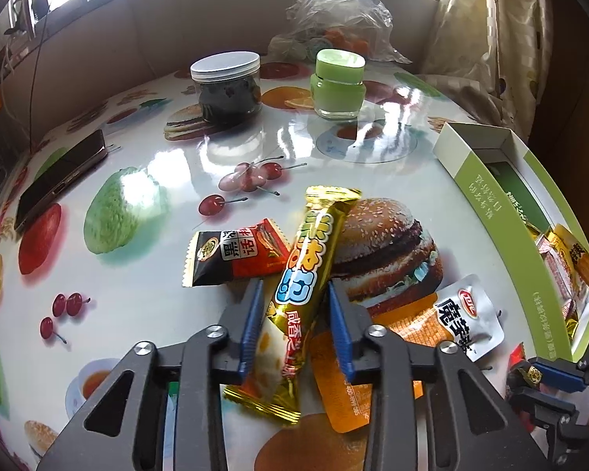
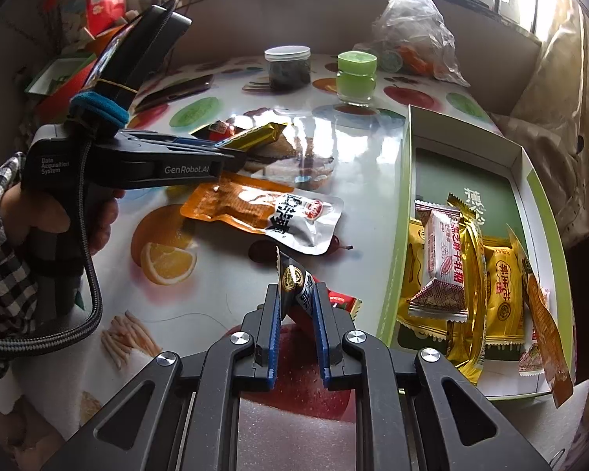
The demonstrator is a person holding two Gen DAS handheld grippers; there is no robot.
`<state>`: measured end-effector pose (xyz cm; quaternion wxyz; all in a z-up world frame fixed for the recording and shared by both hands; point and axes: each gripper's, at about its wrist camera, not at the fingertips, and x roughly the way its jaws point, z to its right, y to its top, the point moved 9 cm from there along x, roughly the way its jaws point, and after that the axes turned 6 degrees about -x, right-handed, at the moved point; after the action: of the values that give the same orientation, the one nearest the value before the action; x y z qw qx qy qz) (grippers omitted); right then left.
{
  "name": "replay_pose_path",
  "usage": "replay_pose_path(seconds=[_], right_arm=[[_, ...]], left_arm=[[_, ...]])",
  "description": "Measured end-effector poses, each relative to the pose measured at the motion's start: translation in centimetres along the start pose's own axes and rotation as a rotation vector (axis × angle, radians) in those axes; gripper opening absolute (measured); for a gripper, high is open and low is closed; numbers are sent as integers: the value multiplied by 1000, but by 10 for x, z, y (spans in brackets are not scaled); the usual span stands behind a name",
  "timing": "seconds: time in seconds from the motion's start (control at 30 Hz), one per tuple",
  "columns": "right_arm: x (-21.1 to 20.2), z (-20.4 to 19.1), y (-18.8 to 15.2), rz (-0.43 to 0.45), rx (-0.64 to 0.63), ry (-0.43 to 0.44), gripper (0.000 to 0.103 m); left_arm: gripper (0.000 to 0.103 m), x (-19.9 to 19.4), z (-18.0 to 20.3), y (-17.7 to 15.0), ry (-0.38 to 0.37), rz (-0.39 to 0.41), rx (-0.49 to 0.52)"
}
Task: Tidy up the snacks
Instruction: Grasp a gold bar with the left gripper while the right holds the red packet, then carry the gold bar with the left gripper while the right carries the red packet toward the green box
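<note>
Left tongs (image 1: pixel 296 310) pinch gold bar (image 1: pixel 310 259); right tongs (image 2: pixel 296 310), near "GenRobot.AI" lettering, pinch black-red packet (image 2: pixel 294 286).

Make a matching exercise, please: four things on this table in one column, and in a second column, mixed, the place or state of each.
Things
1. long gold snack bar
2. small black-and-red snack packet
3. orange-and-silver flat pouch
4. white-and-red wrapped candy

Places or states
A. inside the green-and-white cardboard box
B. between the left gripper fingers
C. lying flat on the printed table, held by nothing
D. clamped in the right gripper

Pairs: 1-B, 2-D, 3-C, 4-A
</note>
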<state>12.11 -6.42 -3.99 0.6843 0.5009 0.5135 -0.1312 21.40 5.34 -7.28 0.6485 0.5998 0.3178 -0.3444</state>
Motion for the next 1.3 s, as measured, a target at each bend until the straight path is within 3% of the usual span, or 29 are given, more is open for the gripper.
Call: replay_pose_path(seconds=[0.13,1.3], right_arm=[[0,0,0,0,-1,0,15],[-18,-2,1,65,33,-5,14]], left_arm=[[25,0,-1,1,-1,1,0],[24,-40,-10,-2,-4,65,-55]])
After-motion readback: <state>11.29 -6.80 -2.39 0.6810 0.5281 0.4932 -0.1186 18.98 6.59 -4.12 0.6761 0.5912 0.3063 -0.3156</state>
